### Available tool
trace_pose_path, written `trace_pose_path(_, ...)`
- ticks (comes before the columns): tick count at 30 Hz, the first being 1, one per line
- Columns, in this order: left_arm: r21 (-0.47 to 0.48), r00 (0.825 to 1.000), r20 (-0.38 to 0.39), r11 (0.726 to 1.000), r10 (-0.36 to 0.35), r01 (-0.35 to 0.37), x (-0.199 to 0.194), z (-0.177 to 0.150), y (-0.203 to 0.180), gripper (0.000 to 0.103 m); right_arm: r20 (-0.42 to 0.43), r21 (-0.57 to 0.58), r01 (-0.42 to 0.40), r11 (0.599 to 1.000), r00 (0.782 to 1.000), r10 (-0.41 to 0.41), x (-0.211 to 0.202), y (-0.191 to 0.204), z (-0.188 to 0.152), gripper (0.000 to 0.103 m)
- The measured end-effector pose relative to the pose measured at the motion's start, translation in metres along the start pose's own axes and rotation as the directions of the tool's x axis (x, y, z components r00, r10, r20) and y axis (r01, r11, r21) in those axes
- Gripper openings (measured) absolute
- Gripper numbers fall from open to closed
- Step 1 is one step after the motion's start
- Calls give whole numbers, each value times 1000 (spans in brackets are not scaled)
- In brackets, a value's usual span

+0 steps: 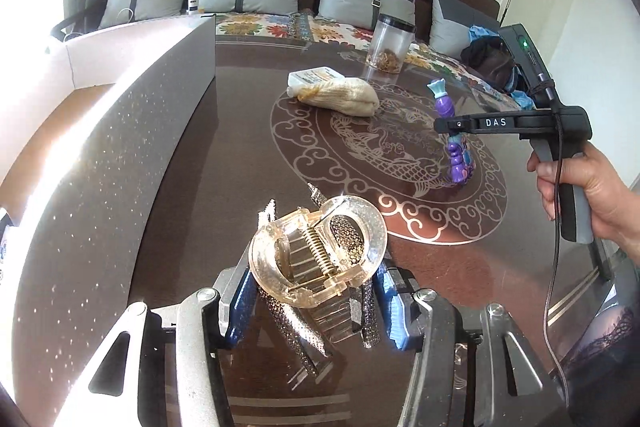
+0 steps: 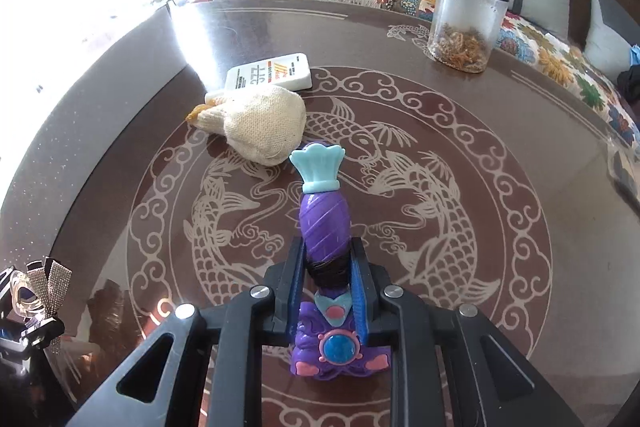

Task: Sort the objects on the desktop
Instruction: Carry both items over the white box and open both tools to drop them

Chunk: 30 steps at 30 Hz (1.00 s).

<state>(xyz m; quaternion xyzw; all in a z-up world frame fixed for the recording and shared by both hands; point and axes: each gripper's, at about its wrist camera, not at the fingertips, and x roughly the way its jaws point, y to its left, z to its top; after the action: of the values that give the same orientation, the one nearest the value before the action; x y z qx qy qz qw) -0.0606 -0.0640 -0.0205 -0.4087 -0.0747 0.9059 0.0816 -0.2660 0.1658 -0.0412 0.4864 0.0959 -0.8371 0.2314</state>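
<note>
Hair clip (image 1: 320, 259) clamped in left gripper (image 1: 316, 291); purple toy (image 2: 326, 227) pinched by right gripper (image 2: 329, 267), near table (image 2: 520, 267) centre.

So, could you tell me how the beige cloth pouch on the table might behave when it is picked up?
The cloth pouch looks soft and slumped, so it would probably sag and deform in a grip. Its coarse knit should resist slipping, and lying flat it seems unlikely to roll.
</note>
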Motion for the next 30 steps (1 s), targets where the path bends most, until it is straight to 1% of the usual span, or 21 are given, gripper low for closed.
trace_pose_path(3,-31,998,57,999,-29,31,-30,10,7,53,71,2,-3,1000,997,3,-40,11,-5,22)
trace_pose_path(5,-49,995,96,998,-38,43,-53,17,17,53,116,-20,-13,1000,993,15,-66,29,-1,22)
trace_pose_path(7,-72,991,131,997,-30,40,-75,25,33,53,158,-44,-37,998,986,43,-88,53,10,22)
trace_pose_path(10,-112,984,175,994,16,4,-109,35,70,53,212,-69,-119,990,968,131,-117,100,35,22)
trace_pose_path(13,-146,977,186,986,106,-79,-134,37,114,53,233,-122,-230,965,939,253,-138,166,54,22)
trace_pose_path(16,-197,973,137,968,185,-156,-145,31,164,53,197,-184,-336,924,908,370,-138,239,65,22)
trace_pose_path(18,-226,971,76,952,228,-206,-143,24,194,53,161,-234,-374,897,895,415,-130,290,66,22)
trace_pose_path(19,-237,970,41,945,241,-225,-139,20,207,53,142,-257,-379,889,895,423,-123,312,66,22)
trace_pose_path(21,-254,968,-23,935,248,-246,-131,12,228,53,95,-294,-378,878,903,420,-103,354,62,22)
trace_pose_path(23,-267,964,-98,927,245,-263,-119,1,242,53,42,-301,-377,876,912,407,-81,384,56,22)
trace_pose_path(24,-269,959,-133,922,251,-279,-112,-5,245,54,11,-291,-385,876,914,405,-68,396,53,22)
trace_pose_path(25,-268,951,-156,915,267,-301,-109,-10,248,55,-20,-274,-387,880,917,397,-53,403,50,24)
trace_pose_path(26,-263,944,-168,910,284,-321,-107,-15,249,59,-41,-260,-385,885,921,388,-41,409,47,27)
trace_pose_path(27,-251,942,-161,910,296,-329,-109,-19,246,59,-51,-246,-381,891,923,380,-30,411,45,41)
trace_pose_path(28,-235,936,-147,908,319,-346,-112,-21,242,67,-47,-233,-373,898,927,373,-25,411,44,59)
trace_pose_path(29,-229,929,-136,901,344,-368,-117,-23,239,75,-28,-222,-368,903,928,371,-24,408,45,65)
trace_pose_path(30,-227,925,-116,897,363,-380,-123,-24,236,87,-1,-213,-365,907,928,373,-26,402,45,70)
